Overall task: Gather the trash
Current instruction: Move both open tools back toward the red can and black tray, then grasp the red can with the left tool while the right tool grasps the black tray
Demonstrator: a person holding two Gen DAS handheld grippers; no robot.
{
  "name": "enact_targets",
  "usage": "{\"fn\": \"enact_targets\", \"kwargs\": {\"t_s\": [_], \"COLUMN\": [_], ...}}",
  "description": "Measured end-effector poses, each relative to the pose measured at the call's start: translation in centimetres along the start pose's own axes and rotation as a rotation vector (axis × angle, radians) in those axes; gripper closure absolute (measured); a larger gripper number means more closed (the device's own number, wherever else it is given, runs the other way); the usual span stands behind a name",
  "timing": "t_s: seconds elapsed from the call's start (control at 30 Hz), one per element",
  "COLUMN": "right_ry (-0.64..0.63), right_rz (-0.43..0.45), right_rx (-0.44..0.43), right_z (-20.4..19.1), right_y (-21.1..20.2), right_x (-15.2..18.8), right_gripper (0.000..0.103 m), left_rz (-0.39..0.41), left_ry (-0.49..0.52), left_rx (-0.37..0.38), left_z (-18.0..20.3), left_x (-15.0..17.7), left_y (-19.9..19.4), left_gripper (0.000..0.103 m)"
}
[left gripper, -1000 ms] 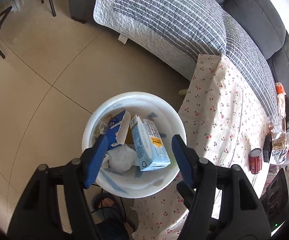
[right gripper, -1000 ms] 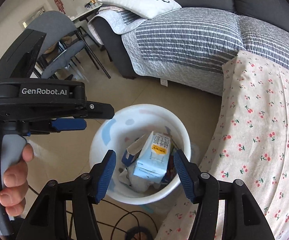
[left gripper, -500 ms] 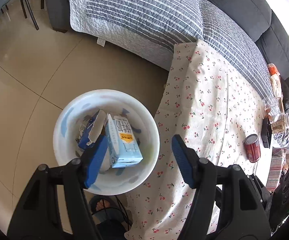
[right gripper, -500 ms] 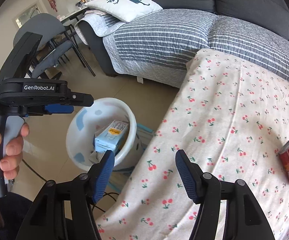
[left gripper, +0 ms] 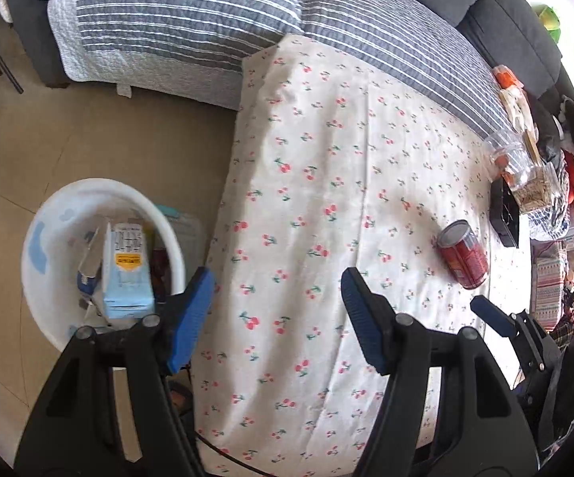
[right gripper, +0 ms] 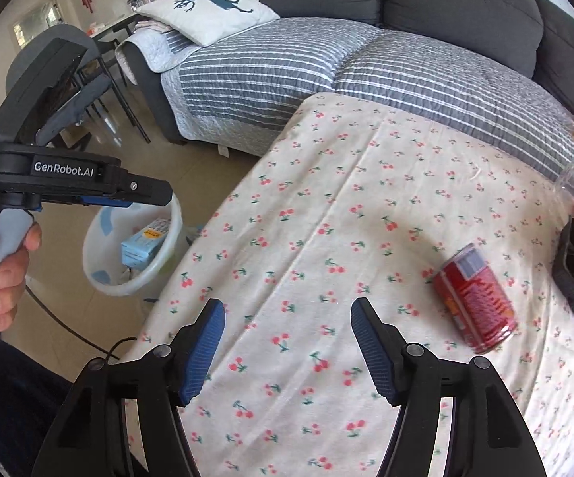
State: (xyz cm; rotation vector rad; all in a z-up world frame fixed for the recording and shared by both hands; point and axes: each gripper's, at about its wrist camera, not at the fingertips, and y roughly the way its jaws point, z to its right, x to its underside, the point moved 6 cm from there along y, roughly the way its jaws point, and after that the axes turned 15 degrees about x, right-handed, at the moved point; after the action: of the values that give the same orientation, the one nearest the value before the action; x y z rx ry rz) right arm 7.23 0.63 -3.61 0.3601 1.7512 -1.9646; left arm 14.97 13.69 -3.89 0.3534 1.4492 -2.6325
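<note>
Cherry-print tablecloth (right gripper: 326,218) covers table; red can (right gripper: 476,302) lies near its right edge. Left gripper (left gripper: 277,322) apart, empty; right gripper (right gripper: 287,342) opening, empty.

Bare cherry-print tablecloth (right gripper: 326,214) lies open up to the red can (right gripper: 474,302); clutter (left gripper: 533,183) crowds the far edge.

can (right gripper: 474,298) on table (right gripper: 326,198), bin (right gripper: 128,254) left
</note>
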Motion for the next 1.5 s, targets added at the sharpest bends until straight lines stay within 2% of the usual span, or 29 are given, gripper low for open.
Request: {"fn": "enact_targets", "kwargs": {"t_s": [0.1, 0.23, 0.33, 0.47, 0.67, 0.83, 0.93, 1.03, 1.2, 1.27, 1.37, 1.43, 1.5], "right_ry": [0.062, 0.221, 0.340, 0.466, 0.522, 0.578, 0.674, 0.804, 1.017, 1.051, 1.045, 1.038, 1.032], "right_rz": [0.015, 0.040, 0.015, 0.000, -0.037, -0.058, -0.076, -0.111, -0.147, -0.143, -0.131, -0.128, -0.135], "right_rx": [0.023, 0.033, 0.095, 0.134, 0.274, 0.299, 0.309, 0.290, 0.110, 0.099, 0.107, 0.100, 0.092], "right_z": [3.9, 10.6, 15.8, 21.3, 26.6, 30.2, 33.7, 37.2, 39.1, 39.3, 39.4, 39.4, 39.3], "right_y": [-0.7, -1.2, -0.7, -0.1, 0.2, 0.2, 0.4, 1.5, 4.5, 5.3, 6.0, 6.5, 7.0], "right_x": [0.4, 1.4, 2.2, 3.3, 5.0, 5.8, 6.8, 8.4, 10.0, 10.1, 9.7, 9.4, 9.2], "right_gripper": [0.032, 0.030, 0.030, 0.030, 0.030, 0.030, 0.030, 0.030, 0.030, 0.031, 0.041, 0.054, 0.062], "left_rz": [-0.040, -0.093, -0.120, -0.156, -0.180, -0.184, -0.164, -0.161, -0.143, -0.138, -0.134, -0.131, -0.123], "left_ry": [0.009, 0.001, -0.006, 0.001, -0.035, -0.087, -0.121, -0.133, -0.155, -0.147, -0.134, -0.122, -0.098], "left_rx": [0.068, 0.150, 0.194, 0.206, 0.219, 0.228, 0.245, 0.235, 0.240, 0.242, 0.240, 0.237, 0.227], "left_z": [3.1, 7.3, 10.1, 13.4, 16.3, 17.0, 17.2, 17.3, 17.3, 17.3, 17.4, 17.3, 17.3], "left_x": [0.5, 1.4, 2.0, 2.5, 3.0, 2.8, 2.3, 2.0, 1.8, 1.7, 1.6, 1.4, 1.2], "left_y": [2.0, 4.8, 6.8, 9.7, 13.2, 15.3, 16.2, 17.1, 17.8, 17.7, 17.7, 17.5, 17.3], "left_gripper": [0.036, 0.036, 0.036, 0.036, 0.036, 0.036, 0.036, 0.035, 0.036, 0.038, 0.039, 0.041, 0.043]}}
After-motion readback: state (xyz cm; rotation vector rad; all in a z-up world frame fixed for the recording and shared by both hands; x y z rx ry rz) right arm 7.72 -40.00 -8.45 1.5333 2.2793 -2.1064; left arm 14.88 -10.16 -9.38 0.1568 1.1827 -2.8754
